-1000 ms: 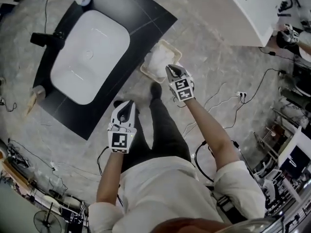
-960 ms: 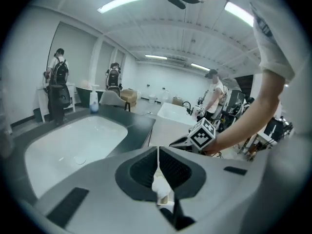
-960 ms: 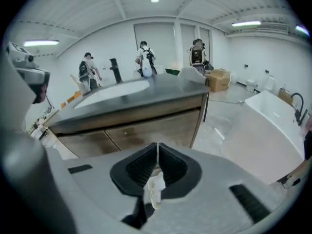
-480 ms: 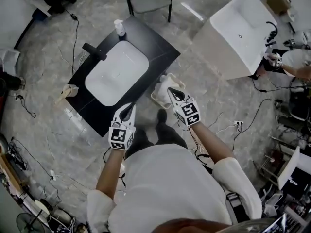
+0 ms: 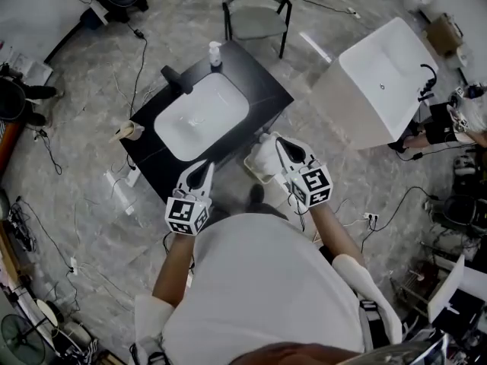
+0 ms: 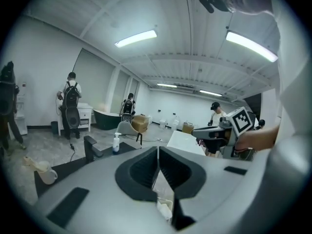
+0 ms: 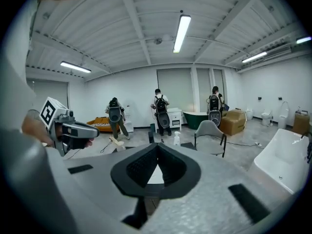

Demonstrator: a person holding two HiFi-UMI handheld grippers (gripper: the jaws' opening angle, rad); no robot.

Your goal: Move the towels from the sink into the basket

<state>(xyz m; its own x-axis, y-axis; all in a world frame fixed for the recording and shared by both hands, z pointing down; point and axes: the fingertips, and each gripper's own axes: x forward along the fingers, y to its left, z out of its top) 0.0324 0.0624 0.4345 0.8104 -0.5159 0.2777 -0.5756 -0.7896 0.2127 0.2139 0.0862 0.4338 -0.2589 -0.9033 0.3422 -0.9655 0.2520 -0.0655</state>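
1. Holding the left gripper (image 5: 205, 166) at the near edge of the black counter (image 5: 262, 82), jaws pressing together on nothing.
2. Holding the right gripper (image 5: 278, 141) over the basket (image 5: 249, 163), jaws likewise meeting and clamping nothing.
3. Lying heaped in the basket, just beside the counter: white towels (image 5: 262, 154).
4. Sitting sunk in the counter: white sink (image 5: 202, 116).

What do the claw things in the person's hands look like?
The left gripper and right gripper are white and grey with dark pointed fingers. Each carries a cube with black-and-white square markers. The person wears a white shirt, sleeves ending near the elbows.
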